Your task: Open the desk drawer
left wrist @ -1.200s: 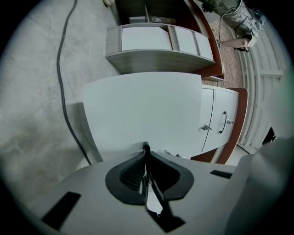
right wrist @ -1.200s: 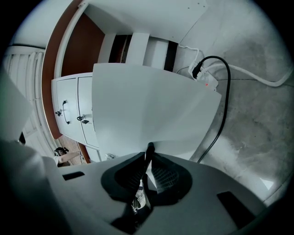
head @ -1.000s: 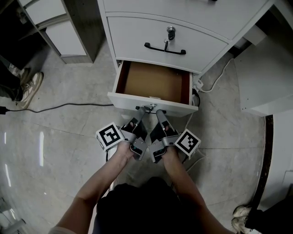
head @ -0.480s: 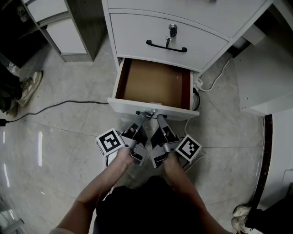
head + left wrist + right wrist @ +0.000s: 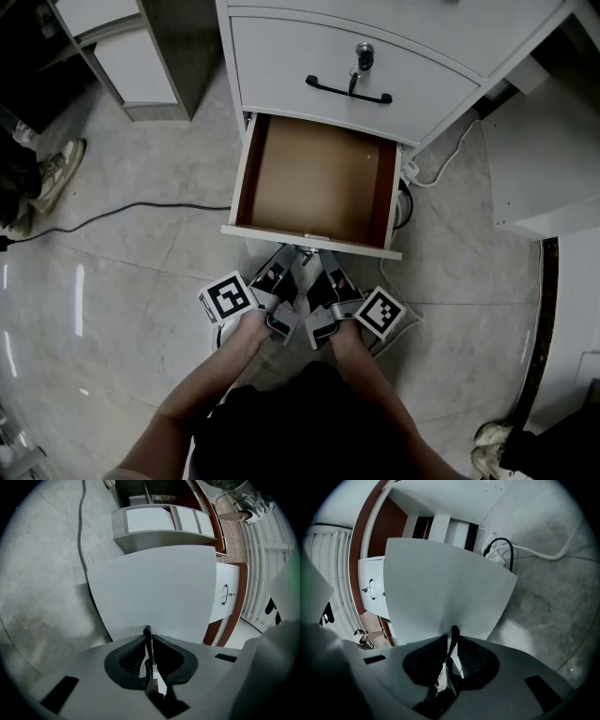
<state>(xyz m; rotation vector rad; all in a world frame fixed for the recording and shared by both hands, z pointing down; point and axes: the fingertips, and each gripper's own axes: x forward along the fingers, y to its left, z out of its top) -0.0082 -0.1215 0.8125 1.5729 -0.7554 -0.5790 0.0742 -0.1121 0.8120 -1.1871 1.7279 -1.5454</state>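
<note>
While the bottom drawer [image 5: 246, 178] of a white cabinet [image 5: 281, 19] stands pulled well out over the tiled floor [image 5: 141, 272], its brown inside bare, a person seen from above holds its front panel with a tool in each hand. The left gripper [image 5: 292, 255] and the right gripper [image 5: 322, 258] meet side by side at the middle of the panel, each pointing roughly level at the thin dark handle [image 5: 147, 637].

The left gripper's [image 5: 148, 633] own view shows its fingers [image 5: 132, 651] closed on that handle against the white drawer front. They have just eased a touch wider, with the bar between them. The right gripper's [image 5: 452, 637] fingers [image 5: 471, 656] are likewise clamped on the handle [image 5: 453, 632].

Each tool's marker cube [image 5: 228, 298] sits just outside the person's hands.

Above the open drawer, the upper drawer [image 5: 281, 56] is shut, with a black pull [image 5: 349, 92] and a key [image 5: 363, 56] in its lock. A black cable [image 5: 122, 211] trails across the floor to the left, near a shoe [image 5: 56, 173] at the frame's edge.
</note>
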